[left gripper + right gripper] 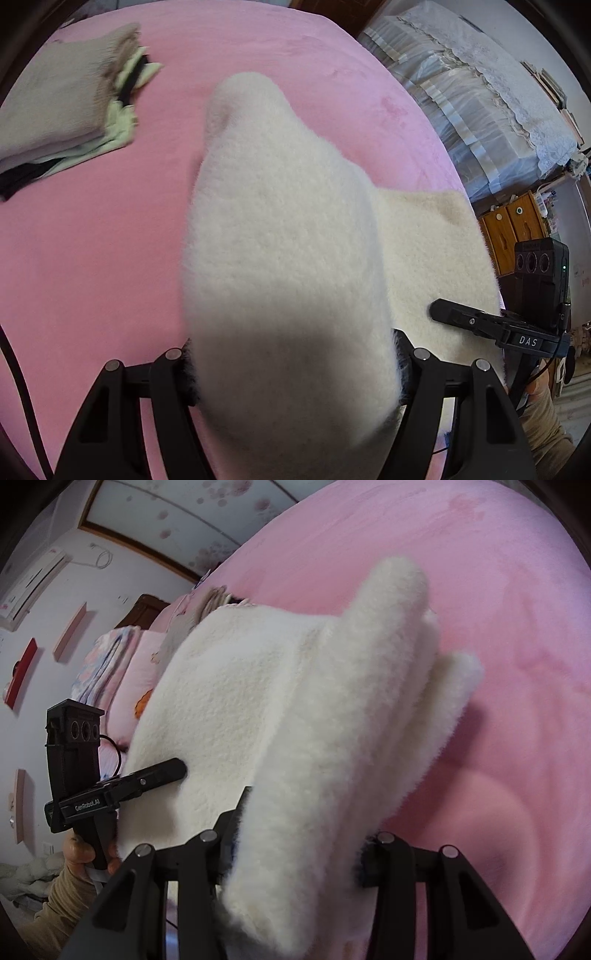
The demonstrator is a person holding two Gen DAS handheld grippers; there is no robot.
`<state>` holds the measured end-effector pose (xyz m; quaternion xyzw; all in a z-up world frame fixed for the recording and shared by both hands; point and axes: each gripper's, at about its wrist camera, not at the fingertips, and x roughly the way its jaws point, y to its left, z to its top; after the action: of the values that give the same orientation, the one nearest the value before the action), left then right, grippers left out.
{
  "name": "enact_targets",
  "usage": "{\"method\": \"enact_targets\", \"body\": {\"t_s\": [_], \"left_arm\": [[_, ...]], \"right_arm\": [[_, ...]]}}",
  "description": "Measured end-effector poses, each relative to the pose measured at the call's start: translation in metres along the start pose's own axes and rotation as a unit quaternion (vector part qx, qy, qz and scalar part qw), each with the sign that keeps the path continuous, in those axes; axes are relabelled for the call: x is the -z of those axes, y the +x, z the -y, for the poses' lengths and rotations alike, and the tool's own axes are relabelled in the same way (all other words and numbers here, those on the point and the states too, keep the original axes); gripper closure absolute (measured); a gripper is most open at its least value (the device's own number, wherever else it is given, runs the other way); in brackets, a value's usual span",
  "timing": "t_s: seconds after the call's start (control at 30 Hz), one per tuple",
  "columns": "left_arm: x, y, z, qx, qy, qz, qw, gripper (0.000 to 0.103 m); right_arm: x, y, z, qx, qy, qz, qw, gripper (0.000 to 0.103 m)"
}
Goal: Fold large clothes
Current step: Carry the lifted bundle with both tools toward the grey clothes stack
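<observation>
Over the pink bedsheet [92, 258], the left gripper [295, 373] and the right gripper [295, 864] are each pinching a thick fold of the cream fleece garment [280, 229], which is hanging lifted above the sheet, near the folded clothes pile [59, 110].

Left gripper [295, 369]: jaws fully filled by thick white fleece garment [280, 236], which blocks the line straight ahead. Left of the jaws, open pink bedspread [92, 258]; ahead-left, a stack of folded clothes [62, 107] sits well apart. Right of the jaws, the right gripper [480, 321] stands near.

Right gripper: jaws likewise filled with fleece. Right of them, bare bedspread; left, the left gripper and hand [88, 853].
</observation>
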<state>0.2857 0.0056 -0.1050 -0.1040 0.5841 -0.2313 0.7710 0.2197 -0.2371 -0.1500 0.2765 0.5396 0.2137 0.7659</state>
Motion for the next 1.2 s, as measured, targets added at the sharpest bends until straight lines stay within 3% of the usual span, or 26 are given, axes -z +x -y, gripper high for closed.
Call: {"method": "enact_targets", "body": {"t_s": [0.17, 0.27, 0.43, 0.6, 0.77, 0.9, 1.07, 1.13, 1.2], "left_arm": [[0.027, -0.067, -0.076, -0.011, -0.017, 0.027, 0.9994, 0.033], [0.022, -0.111, -0.112, -0.020, -0.021, 0.055, 0.9981, 0.033], [-0.022, -0.181, -0.163, -0.041, -0.020, 0.108, 0.9931, 0.033], [-0.095, -0.218, -0.223, -0.046, -0.018, 0.164, 0.9853, 0.033], [-0.178, -0.219, -0.295, -0.035, -0.041, 0.192, 0.9798, 0.033], [-0.234, -0.207, -0.352, -0.042, -0.053, 0.190, 0.9795, 0.033], [-0.278, -0.157, -0.403, -0.060, -0.075, 0.171, 0.9806, 0.033], [-0.280, -0.129, -0.426, -0.072, -0.095, 0.157, 0.9803, 0.031], [-0.275, -0.112, -0.444, -0.063, -0.104, 0.172, 0.9777, 0.020]], "right_arm": [[-0.002, 0.029, -0.064, -0.012, -0.028, -0.018, 0.999, 0.060], [-0.017, 0.043, -0.106, -0.029, -0.051, -0.018, 0.998, 0.060], [-0.063, 0.064, -0.170, -0.056, -0.092, -0.004, 0.994, 0.060], [-0.143, 0.099, -0.227, -0.070, -0.129, 0.024, 0.989, 0.060], [-0.236, 0.154, -0.262, -0.078, -0.146, 0.042, 0.985, 0.060], [-0.284, 0.200, -0.271, -0.077, -0.150, 0.041, 0.985, 0.060], [-0.311, 0.269, -0.254, -0.073, -0.135, 0.034, 0.988, 0.060], [-0.311, 0.299, -0.234, -0.056, -0.122, 0.018, 0.991, 0.060], [-0.314, 0.318, -0.223, -0.057, -0.118, 0.028, 0.991, 0.058]]}}
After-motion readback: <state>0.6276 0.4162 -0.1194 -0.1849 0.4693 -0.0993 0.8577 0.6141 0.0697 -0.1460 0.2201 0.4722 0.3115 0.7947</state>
